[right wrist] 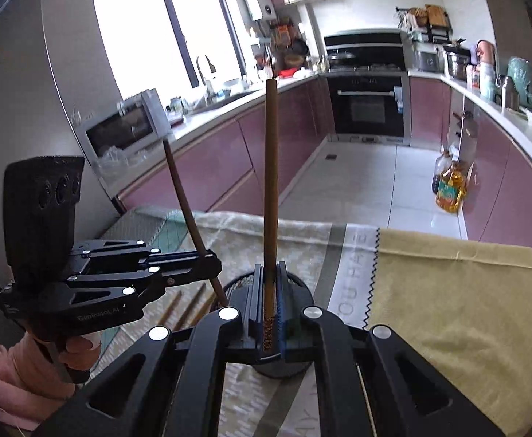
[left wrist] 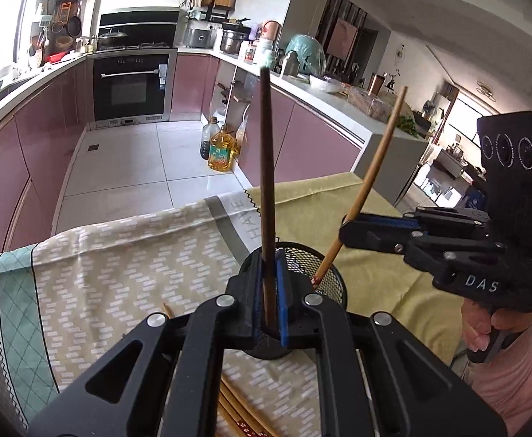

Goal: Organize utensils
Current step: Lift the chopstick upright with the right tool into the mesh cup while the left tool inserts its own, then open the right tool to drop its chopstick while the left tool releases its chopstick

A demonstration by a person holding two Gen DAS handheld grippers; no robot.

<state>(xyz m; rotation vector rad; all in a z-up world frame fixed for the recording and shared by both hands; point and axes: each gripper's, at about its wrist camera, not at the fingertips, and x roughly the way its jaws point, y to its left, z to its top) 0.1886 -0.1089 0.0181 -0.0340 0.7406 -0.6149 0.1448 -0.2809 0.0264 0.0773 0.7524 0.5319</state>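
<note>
My left gripper (left wrist: 270, 291) is shut on a dark brown chopstick (left wrist: 267, 167) held upright over a black mesh cup (left wrist: 329, 280) on the table. My right gripper (right wrist: 269, 302) is shut on a light bamboo chopstick (right wrist: 270, 182), also upright, its patterned lower end over the same mesh cup (right wrist: 237, 286). In the left wrist view the right gripper (left wrist: 349, 227) comes in from the right with its bamboo chopstick (left wrist: 371, 171) slanting down into the cup. In the right wrist view the left gripper (right wrist: 211, 260) comes in from the left with its dark chopstick (right wrist: 189, 218).
Several more chopsticks (left wrist: 240, 415) lie on the patterned cloth (left wrist: 120, 262) near the cup; they also show in the right wrist view (right wrist: 189, 307). A yellow cloth (right wrist: 448, 291) covers the table's right part. Beyond the table edge are the kitchen floor, oil bottles (left wrist: 222, 153) and pink cabinets.
</note>
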